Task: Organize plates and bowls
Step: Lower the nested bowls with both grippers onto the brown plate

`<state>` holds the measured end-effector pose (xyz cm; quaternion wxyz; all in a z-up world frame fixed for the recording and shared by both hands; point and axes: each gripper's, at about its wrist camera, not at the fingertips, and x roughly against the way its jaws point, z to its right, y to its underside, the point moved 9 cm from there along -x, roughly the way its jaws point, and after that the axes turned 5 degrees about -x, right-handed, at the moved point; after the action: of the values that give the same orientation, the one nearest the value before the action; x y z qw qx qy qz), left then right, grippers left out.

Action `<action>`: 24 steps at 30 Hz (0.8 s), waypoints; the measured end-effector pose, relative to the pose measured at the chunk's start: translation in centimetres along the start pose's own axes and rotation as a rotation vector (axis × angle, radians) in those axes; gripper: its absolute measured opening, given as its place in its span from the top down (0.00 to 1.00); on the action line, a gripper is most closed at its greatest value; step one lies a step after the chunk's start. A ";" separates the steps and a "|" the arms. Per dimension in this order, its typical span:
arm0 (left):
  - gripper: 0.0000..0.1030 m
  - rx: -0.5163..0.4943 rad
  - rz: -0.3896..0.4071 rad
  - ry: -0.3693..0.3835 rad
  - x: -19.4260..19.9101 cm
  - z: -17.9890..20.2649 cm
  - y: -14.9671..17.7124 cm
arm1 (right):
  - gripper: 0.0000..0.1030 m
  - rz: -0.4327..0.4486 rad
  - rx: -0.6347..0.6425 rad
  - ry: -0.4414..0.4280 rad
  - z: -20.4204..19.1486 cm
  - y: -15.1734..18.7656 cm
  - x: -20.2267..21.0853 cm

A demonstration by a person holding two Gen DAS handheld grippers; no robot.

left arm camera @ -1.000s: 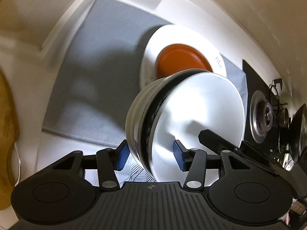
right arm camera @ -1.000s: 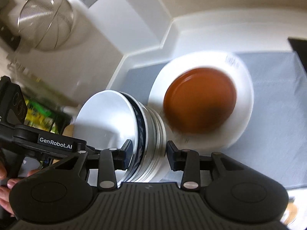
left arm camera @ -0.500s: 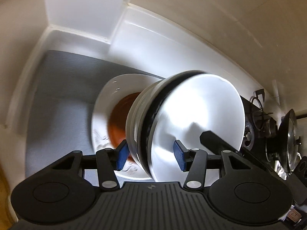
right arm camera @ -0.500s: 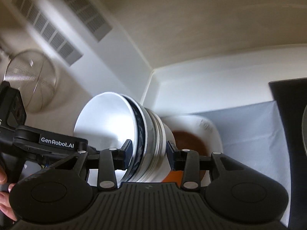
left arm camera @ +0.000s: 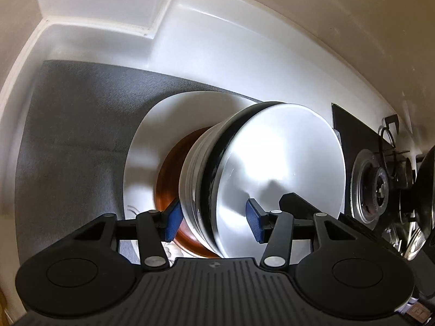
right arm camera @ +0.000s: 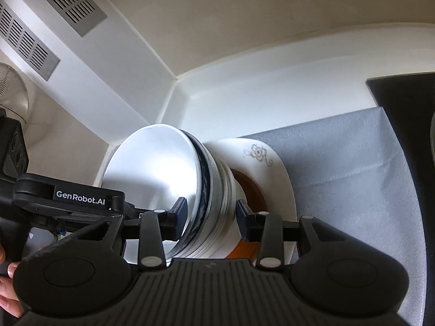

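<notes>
Left wrist view shows the left tongs (left arm camera: 214, 221) pinching the rim of a stack of white ceramic bowls with a dark blue band (left arm camera: 272, 174), one blue pad (left arm camera: 172, 222) on the outside wall at 9 o'clock and the other inside the top bowl at 3 o'clock. The stack is tipped on its side relative to the camera, its open mouth turned toward 3 o'clock. Behind it, toward 9 o'clock, lies a large white ceramic plate (left arm camera: 152, 141) with a round orange-brown dish (left arm camera: 168, 187) sitting on it; whether the stack's base touches the dish cannot be told. Both rest on a grey cloth mat (left arm camera: 68, 125) spread over the white desk (left arm camera: 244, 62), and a black gas hob with a metal burner (left arm camera: 378, 187) sits at 3 o'clock. Right wrist view shows the right tongs (right arm camera: 210, 214) pinching the same stack of bowls (right arm camera: 163, 168) at the opposite rim, one finger inside, one outside, with the bowl mouth facing 9 o'clock. The left tongs' black body, lettered GenRobot.AI, reaches in from 9 o'clock. The white plate (right arm camera: 274, 168), bearing a small grey flower drawing, shows at 3 o'clock of the stack, with the orange-brown dish (right arm camera: 252, 190) just beyond the bowls' base and the grey mat (right arm camera: 353, 176) further toward 3 o'clock.
</notes>
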<state>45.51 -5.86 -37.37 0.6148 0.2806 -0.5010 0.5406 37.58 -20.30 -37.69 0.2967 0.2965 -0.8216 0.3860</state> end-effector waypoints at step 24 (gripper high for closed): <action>0.51 -0.144 0.094 0.002 -1.2 -0.7 0.3 | 0.57 -0.027 0.057 0.084 0.2 1.4 -1.5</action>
<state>45.57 -5.59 -38.77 0.6080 0.2115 -0.5504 0.5317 37.54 -19.39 -39.55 0.3274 0.2993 -0.7930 0.4175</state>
